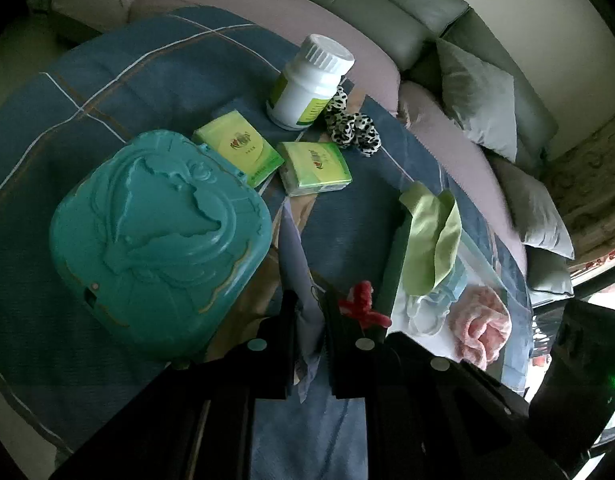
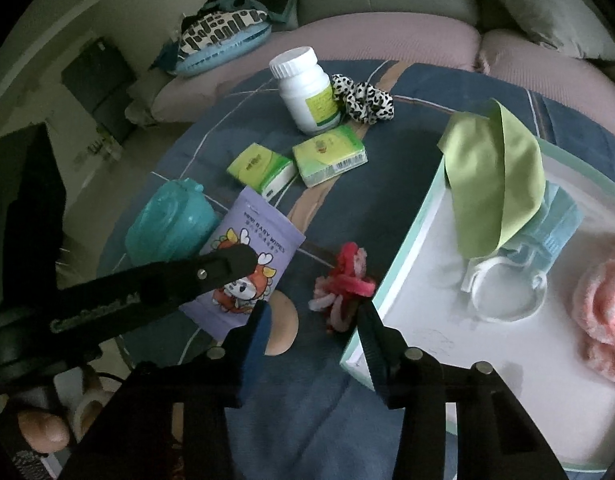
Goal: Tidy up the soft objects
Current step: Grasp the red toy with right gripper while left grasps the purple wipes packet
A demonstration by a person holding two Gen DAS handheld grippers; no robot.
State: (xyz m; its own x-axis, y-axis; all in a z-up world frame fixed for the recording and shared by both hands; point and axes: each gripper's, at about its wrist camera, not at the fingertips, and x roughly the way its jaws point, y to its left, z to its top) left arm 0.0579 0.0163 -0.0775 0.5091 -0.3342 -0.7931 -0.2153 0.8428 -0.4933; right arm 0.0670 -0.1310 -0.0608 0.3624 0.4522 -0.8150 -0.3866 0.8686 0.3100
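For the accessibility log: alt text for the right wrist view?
Right gripper hangs with jaws apart around a red and pink scrunchie on a blue blanket, beside a white tray. The left gripper is shut on a purple baby wipes pack.

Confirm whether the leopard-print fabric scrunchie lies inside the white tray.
No, the leopard-print fabric scrunchie lies on the blue blanket, outside the white tray.

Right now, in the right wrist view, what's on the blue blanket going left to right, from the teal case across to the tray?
Teal case → purple baby wipes pack, gripped by the left gripper → red and pink fuzzy scrunchie, just ahead of the right gripper → white tray holding the green cloth, then the pink towel.
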